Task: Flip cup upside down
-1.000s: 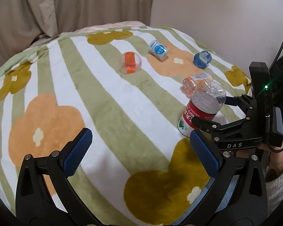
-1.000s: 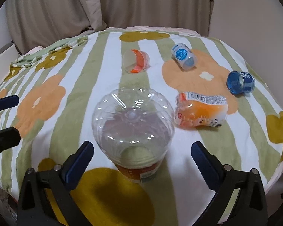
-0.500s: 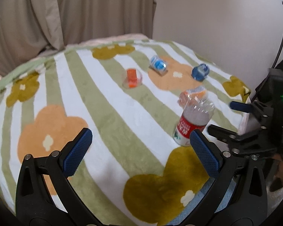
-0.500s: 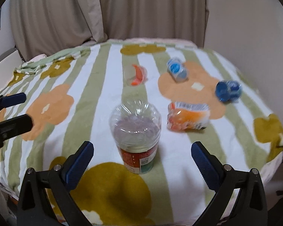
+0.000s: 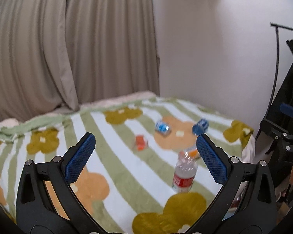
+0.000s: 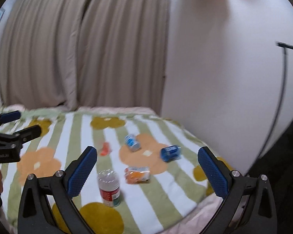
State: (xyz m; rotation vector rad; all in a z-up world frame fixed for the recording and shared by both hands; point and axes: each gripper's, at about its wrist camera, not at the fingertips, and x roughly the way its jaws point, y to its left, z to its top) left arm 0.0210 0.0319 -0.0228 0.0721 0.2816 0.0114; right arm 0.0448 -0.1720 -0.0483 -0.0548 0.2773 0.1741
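Near the bed's (image 6: 185, 208) front edge, the clear ribbed plastic cup (image 6: 109, 188) with a red label stands upside down on the fleecy striped blanket (image 6: 72, 142). Left tool (image 5: 146, 159) and right tool (image 6: 147, 165) both gape wide, empty, well above it.

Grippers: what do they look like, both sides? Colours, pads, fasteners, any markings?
Both match. The left gripper and right gripper have black plastic bodies with triangular cut-outs, two fingers tipped with blue knurled pads, and silver round-head screws at the joints. White lettering starting "DAS" sits on the right gripper's body, seen from the left wrist view; the rest is cut off. No sleeve clearly shows.
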